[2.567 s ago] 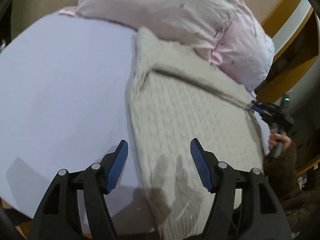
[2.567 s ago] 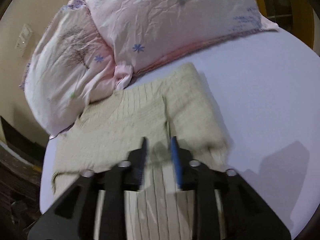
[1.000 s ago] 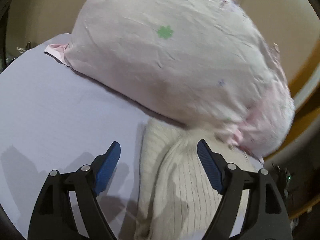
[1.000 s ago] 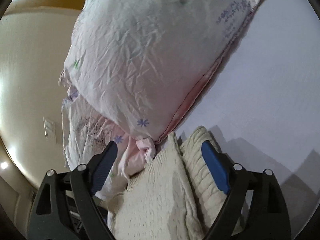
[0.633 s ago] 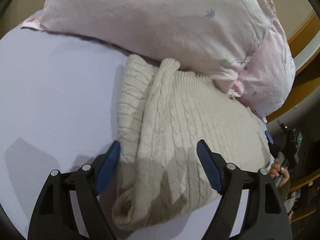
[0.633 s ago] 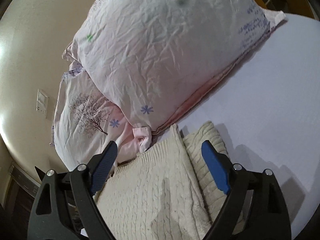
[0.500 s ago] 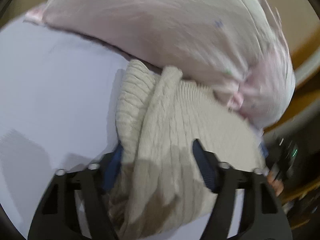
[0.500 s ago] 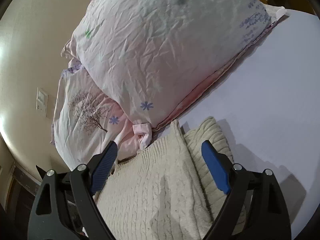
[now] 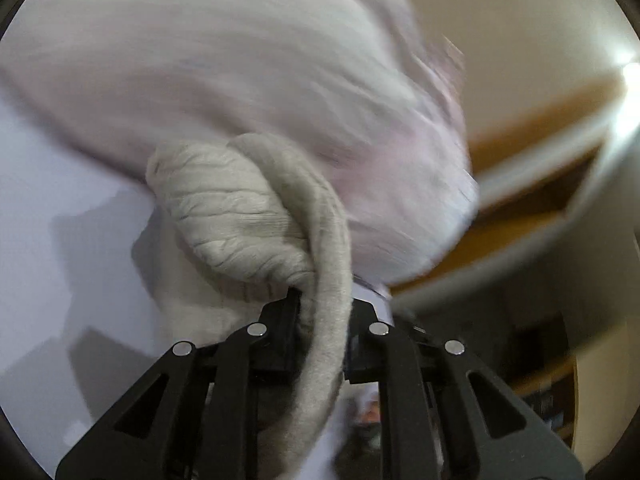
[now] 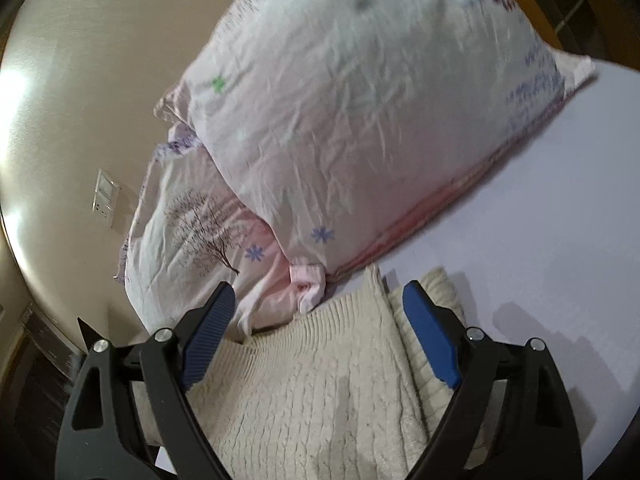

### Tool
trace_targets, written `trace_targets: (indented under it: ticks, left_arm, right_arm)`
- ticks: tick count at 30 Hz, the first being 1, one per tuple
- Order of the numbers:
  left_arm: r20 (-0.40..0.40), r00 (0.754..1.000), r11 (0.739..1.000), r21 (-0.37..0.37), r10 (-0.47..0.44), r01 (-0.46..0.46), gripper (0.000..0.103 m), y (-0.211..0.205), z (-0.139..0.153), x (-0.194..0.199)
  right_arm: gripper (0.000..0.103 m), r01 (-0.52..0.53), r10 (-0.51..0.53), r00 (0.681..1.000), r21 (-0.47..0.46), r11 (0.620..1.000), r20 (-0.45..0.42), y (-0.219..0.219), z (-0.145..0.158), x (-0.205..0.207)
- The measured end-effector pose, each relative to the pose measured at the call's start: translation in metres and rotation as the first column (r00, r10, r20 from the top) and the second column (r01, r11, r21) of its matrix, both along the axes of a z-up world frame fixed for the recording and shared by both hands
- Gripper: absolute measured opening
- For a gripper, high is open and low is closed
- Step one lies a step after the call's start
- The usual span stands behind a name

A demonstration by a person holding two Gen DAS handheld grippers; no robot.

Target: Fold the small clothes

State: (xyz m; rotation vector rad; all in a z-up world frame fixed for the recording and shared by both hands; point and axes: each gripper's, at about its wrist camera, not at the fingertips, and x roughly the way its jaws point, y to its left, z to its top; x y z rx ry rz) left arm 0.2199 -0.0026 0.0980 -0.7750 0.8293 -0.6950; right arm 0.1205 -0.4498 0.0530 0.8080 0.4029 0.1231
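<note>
- The cream knitted sweater [image 10: 320,392] lies on the bed's lilac sheet [image 10: 560,240], its far edge just beside the two pink pillows [image 10: 360,100].
- In the left wrist view, a bunched fold of the sweater [image 9: 240,216] is seen raised off the sheet, a band of its edge running down between the jaws.
- The left hand-held gripper [image 9: 320,316] is pressed together on that band of knit, so the cloth is pinched and carried.
- The right hand-held gripper [image 10: 316,344] is spread wide above the flat part of the sweater; nothing is held between its blue pads [image 10: 430,344].
- The step in hand is judged to be a fold: one side of the garment is lifted for laying over the rest.
- The left view is blurred, so the exact part held, sleeve or hem, cannot be told.
- For the next move, the pinched edge would need to be carried across and set down squarely on the flat part, then let go.
- The free gripper could be used to pin the flat part, so that the knit is not dragged toward the pillows.
</note>
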Motion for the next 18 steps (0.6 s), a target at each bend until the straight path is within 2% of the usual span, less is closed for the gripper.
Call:
trace_targets:
  ticks: [3,5,6,7,8,9,11,12,13,14,15,16,18]
  left_arm:
    - [0.023,0.988,0.988,0.027,-0.153,0.152,0.017,-0.102,-0.004,0.015]
    - [-0.048,0.961,0.959,0.061,-0.273,0.276,0.018,-0.161,-0.024,0.029]
    - [-0.113,0.934,0.936,0.059,-0.340,0.347,0.018,-0.188,-0.038,0.033]
    - [-0.146,0.912,0.919,0.041,-0.383,0.392,0.018,-0.202,-0.046,0.034]
    - [-0.143,0.898,0.907,0.005,-0.416,0.421,0.018,-0.207,-0.049,0.032]
    - [-0.101,0.894,0.900,-0.032,-0.436,0.435,0.018,-0.203,-0.045,0.027]
    - [-0.009,0.924,0.924,-0.005,-0.383,0.383,0.021,-0.178,-0.026,0.022]
    - [0.049,0.947,0.948,0.030,-0.319,0.317,0.040,-0.153,-0.015,0.017]
    - [0.075,0.964,0.965,0.071,-0.256,0.251,0.049,-0.136,-0.009,0.016]
    - [0.090,0.978,0.977,0.123,-0.187,0.175,0.065,-0.118,-0.007,0.014]
    - [0.087,0.989,0.973,0.210,-0.121,0.101,0.067,-0.101,-0.008,0.013]
    - [0.073,0.993,0.961,0.267,-0.092,0.069,0.067,-0.090,-0.014,0.012]
    - [-0.002,0.998,0.935,0.349,-0.056,0.053,0.067,-0.077,-0.035,0.013]
  right_arm:
    - [0.086,0.038,-0.038,0.999,-0.012,0.999,0.006,-0.012,0.003,-0.007]
    - [0.086,0.061,-0.061,0.998,-0.014,0.998,-0.011,-0.023,0.001,-0.010]
    - [0.086,0.075,-0.075,0.997,-0.009,0.997,-0.027,-0.032,-0.001,-0.012]
    - [0.086,0.077,-0.077,0.996,0.002,0.997,-0.038,-0.037,-0.003,-0.013]
    - [0.086,0.075,-0.073,0.996,0.027,0.997,-0.049,-0.044,-0.005,-0.014]
    - [0.089,0.069,-0.067,0.996,0.050,0.996,-0.055,-0.049,-0.008,-0.014]
    - [0.094,0.036,-0.029,0.997,0.110,0.993,-0.069,-0.057,-0.012,-0.013]
    - [0.097,0.019,-0.009,0.997,0.126,0.992,-0.081,-0.057,-0.013,-0.011]
    - [0.098,-0.007,0.022,0.994,0.139,0.990,-0.107,-0.056,-0.015,-0.007]
    - [0.099,-0.024,0.043,0.990,0.145,0.989,-0.134,-0.054,-0.018,-0.004]
    - [0.099,-0.040,0.065,0.983,0.149,0.988,-0.169,-0.051,-0.021,0.001]
    - [0.099,-0.065,0.098,0.970,0.152,0.986,-0.221,-0.045,-0.026,0.009]
    - [0.099,-0.105,0.143,0.947,0.143,0.984,-0.289,-0.035,-0.034,0.020]
